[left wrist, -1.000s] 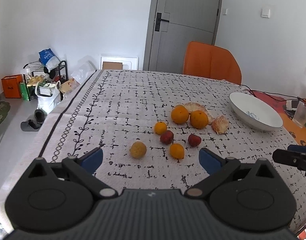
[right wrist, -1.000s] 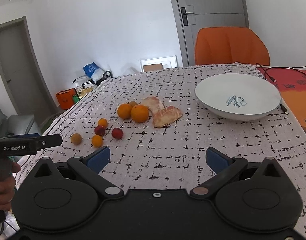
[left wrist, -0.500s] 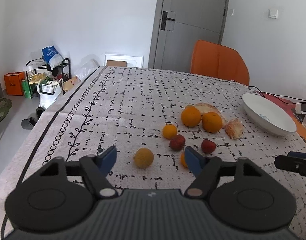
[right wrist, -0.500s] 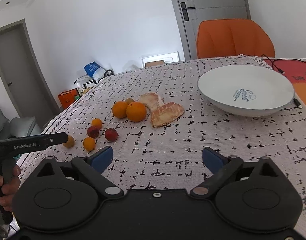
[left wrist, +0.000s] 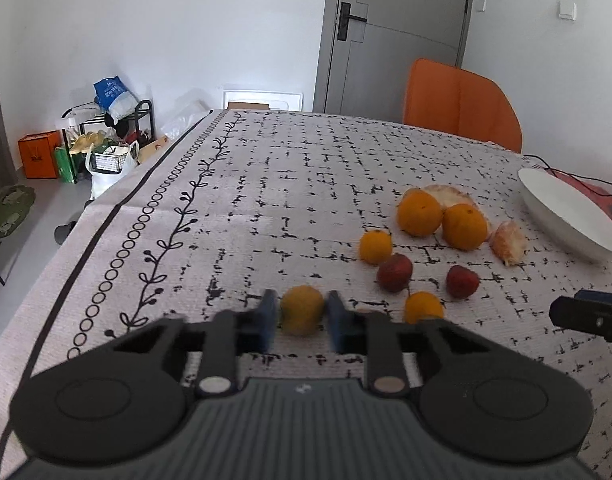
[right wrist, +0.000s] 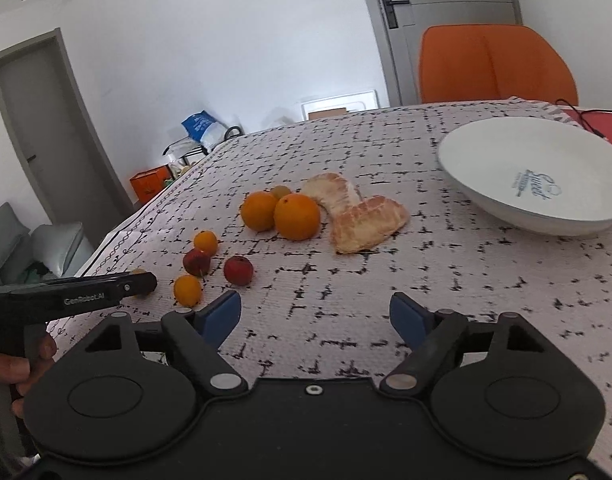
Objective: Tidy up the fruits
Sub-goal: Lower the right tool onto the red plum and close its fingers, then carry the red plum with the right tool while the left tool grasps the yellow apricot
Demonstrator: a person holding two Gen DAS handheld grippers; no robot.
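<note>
The small round yellow fruit sits on the surface btw your left tongs; the blue pads are narrowed close on both sides of it, though blur hides whether they truly touch. Just right of it lies a small smooth orange, w/ two dark red fruits beyond, another small orange, then two bigger dimpled oranges side by side. Two peeled, pithy citrus pieces lie next to those. Further right is a glossy white shallow bowl w/ blue lettering inside. Your right tongs are spread wide above the cloth, holding nothing. The cloth is woven, pale w/ black dashes and a vine border.
</note>
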